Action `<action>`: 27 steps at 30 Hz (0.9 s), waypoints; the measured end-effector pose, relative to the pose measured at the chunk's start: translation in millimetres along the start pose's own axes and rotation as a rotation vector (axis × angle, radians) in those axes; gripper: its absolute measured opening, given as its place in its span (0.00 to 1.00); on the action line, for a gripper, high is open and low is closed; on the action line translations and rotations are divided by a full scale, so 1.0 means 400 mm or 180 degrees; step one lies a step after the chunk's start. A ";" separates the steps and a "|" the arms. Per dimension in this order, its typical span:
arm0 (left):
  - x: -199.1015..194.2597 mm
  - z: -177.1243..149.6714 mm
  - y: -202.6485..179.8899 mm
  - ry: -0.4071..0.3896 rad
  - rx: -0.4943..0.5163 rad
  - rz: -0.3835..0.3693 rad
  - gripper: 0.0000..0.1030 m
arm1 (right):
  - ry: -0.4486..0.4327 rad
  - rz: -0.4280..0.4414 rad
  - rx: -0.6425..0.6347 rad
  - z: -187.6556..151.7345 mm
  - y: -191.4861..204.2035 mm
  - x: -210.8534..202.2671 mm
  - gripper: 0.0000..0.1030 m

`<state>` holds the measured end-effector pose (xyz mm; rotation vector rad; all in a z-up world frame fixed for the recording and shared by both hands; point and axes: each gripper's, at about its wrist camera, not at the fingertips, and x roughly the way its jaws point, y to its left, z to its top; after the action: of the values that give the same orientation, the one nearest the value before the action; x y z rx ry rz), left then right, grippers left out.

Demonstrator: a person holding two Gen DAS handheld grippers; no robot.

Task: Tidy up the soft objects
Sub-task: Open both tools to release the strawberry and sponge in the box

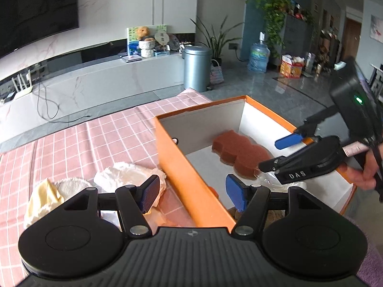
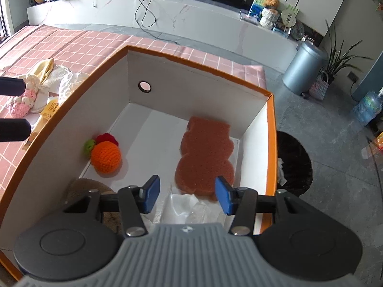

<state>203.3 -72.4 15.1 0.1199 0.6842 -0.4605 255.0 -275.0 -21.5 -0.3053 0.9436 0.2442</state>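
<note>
An orange box (image 2: 198,65) with white inner walls stands on the pink checked tablecloth (image 1: 71,143). Inside lie a brown sponge (image 2: 205,153), an orange crochet ball (image 2: 106,156) with red and green pieces beside it, a brown woven piece (image 2: 83,189) and a clear plastic packet (image 2: 189,208). My right gripper (image 2: 187,197) hangs open over the packet, pads not touching it; it also shows as the right gripper (image 1: 280,153) over the sponge (image 1: 241,154). My left gripper (image 1: 192,196) is open, astride the box's near wall (image 1: 182,167). White cloths (image 1: 129,174), a yellow cloth (image 1: 43,196) and a pink crochet piece (image 2: 21,100) lie outside on the table.
A person's hand (image 1: 361,174) holds the right gripper's handle. On the floor beyond the table stand a grey bin (image 1: 197,68) and a water bottle (image 1: 258,57); a long white TV cabinet (image 1: 95,83) runs behind. A dark round object (image 2: 294,165) sits right of the box.
</note>
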 end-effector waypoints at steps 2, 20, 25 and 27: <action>-0.009 -0.007 0.010 -0.0036 -0.0083 0.0007 0.73 | -0.0089 -0.0070 -0.0020 -0.009 0.020 -0.018 0.49; -0.133 -0.114 0.088 -0.0292 -0.0515 0.0191 0.73 | -0.1025 -0.0051 0.0303 -0.069 0.225 -0.217 0.56; -0.168 -0.151 0.124 -0.0325 -0.0668 0.0296 0.73 | -0.1101 0.0044 0.0259 -0.070 0.293 -0.234 0.63; -0.179 -0.166 0.142 -0.0326 -0.0729 0.0339 0.73 | -0.1136 0.0052 0.0235 -0.065 0.325 -0.241 0.66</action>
<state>141.5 21.9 6.6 -0.0827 0.6221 -0.2816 137.3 -170.6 24.0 -0.1780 0.6009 0.2678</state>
